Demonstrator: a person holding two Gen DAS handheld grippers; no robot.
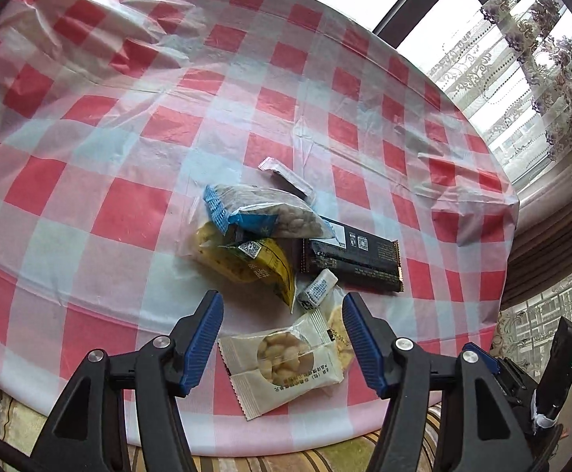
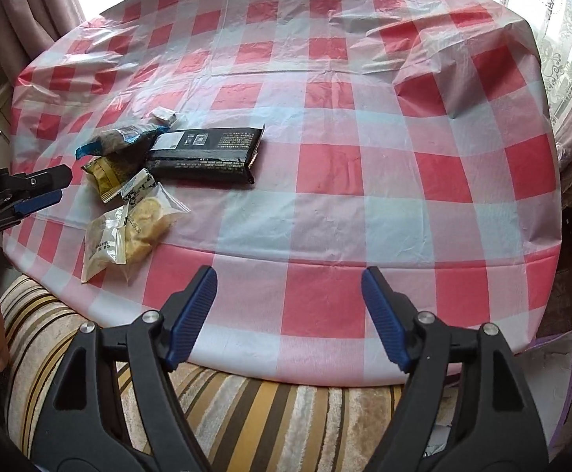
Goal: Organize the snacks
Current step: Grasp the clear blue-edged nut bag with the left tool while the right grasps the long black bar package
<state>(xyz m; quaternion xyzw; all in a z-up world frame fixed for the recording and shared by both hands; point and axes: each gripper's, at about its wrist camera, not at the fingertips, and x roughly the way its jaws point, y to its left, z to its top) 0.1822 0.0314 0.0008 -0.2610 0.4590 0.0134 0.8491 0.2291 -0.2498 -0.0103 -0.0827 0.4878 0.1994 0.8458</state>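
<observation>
a round table under a red-and-white checked plastic cloth (image 2: 325, 165) carries a small heap of snack packets near its near edge, on the left side as the right wrist camera sees it. the long black foil-wrapped bar (image 1: 354, 259) lies flat at the heap's far right, its left end tucked under a clear bag of brown nuts with a blue printed band (image 1: 262, 212). a yellow crinkled packet (image 1: 254, 265) sits partly beneath that bag, and a small white wrapped candy (image 1: 317, 289) lies touching the yellow packet and the bar's near edge. a thin white sachet (image 1: 286, 177) pokes out behind the nut bag. closest to the table's edge lies a cream packet with a round window showing pale kernels (image 1: 286, 362), overlapping a clear packet of yellow crackers (image 2: 148, 220).

the left gripper (image 1: 284, 348) stands open, its blue ribbed pads (image 1: 203, 338) either side of the cream packet without pressing it. the right gripper (image 2: 289, 314) is open and empty over bare cloth at the table's near edge, well apart from the heap. a striped cushion (image 2: 246, 413) lies below the table's rim; lace curtains (image 1: 521, 59) hang beyond the far edge.
</observation>
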